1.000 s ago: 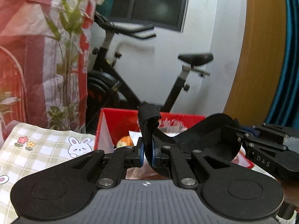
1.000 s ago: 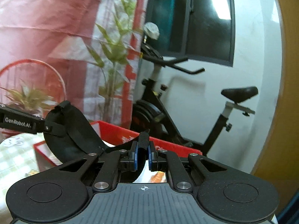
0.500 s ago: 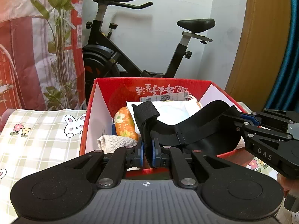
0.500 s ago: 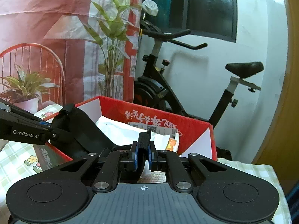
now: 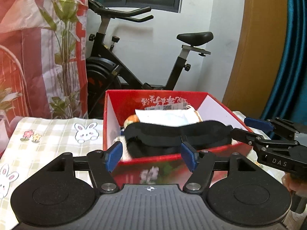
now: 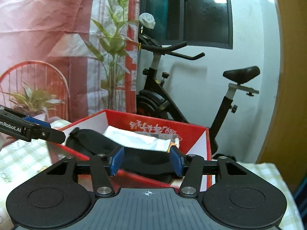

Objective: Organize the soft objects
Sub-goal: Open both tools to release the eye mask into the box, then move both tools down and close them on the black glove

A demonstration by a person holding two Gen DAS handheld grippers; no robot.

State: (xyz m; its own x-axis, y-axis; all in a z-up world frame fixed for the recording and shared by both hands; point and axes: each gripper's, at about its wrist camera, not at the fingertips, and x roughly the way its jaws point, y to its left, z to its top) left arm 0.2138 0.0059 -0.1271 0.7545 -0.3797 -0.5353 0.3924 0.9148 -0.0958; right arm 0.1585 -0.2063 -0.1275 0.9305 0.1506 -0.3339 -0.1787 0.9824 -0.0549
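Both grippers let go since 1 s ago: left gripper [image 5: 151, 158] and right gripper [image 6: 146, 161] are opening w/ nothing pinched. Black eye mask [image 5: 176, 134] now lies across the red box [image 5: 214, 103], draped over its near rim, on white packets. Bike at 12 o'clock behind the box.
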